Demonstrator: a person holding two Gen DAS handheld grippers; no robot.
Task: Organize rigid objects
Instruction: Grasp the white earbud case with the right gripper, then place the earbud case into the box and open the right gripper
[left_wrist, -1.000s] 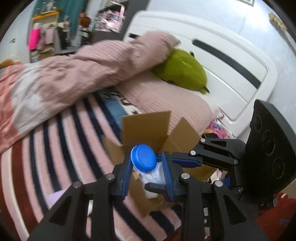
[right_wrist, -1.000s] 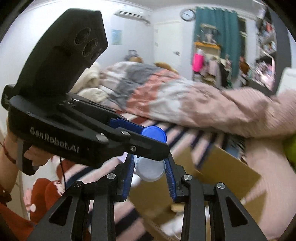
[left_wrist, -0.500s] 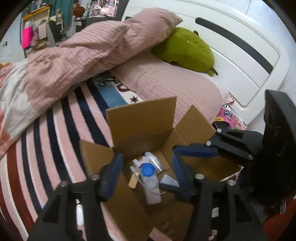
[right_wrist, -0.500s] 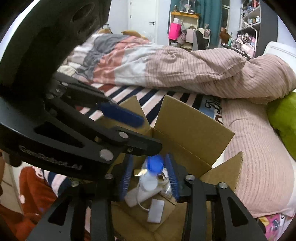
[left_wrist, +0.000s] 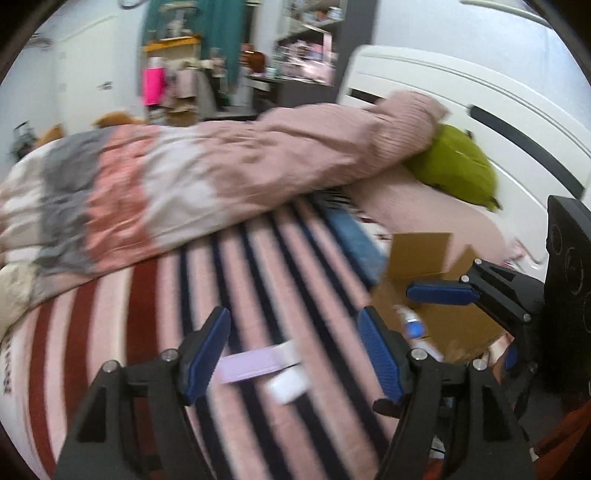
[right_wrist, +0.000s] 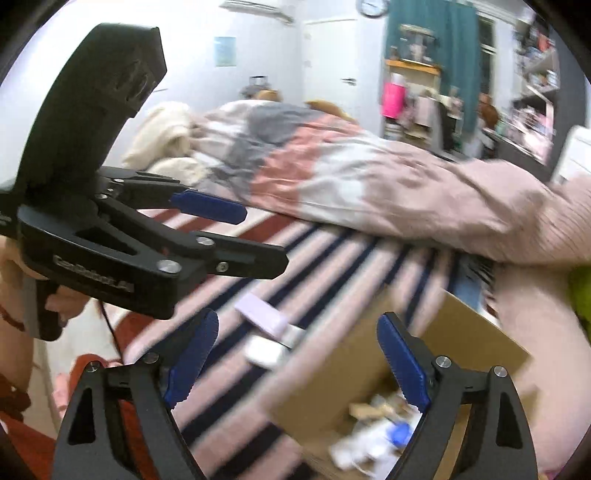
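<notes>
Left wrist view shows the left claw (left_wrist: 291, 343) opening, nothing between its jaws, above the striped bed (left_wrist: 155, 317) where a lilac case (left_wrist: 251, 363) and white case (left_wrist: 288, 386) lie. The cardboard box (right_wrist: 369, 373) sits beside them, blue-capped bottles (right_wrist: 384, 435) inside. The right claw (right_wrist: 295, 362) is also spreading, empty, over the box edge.

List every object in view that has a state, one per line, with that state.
cardboard box: flaps open, items inside.
blue-capped bottle: lying in the box.
lilac flat case: lying flat on the striped sheet, outside the box.
white case: lying beside the lilac one.
left gripper: opening, nothing between its fingers.
right gripper: opening, empty.
</notes>
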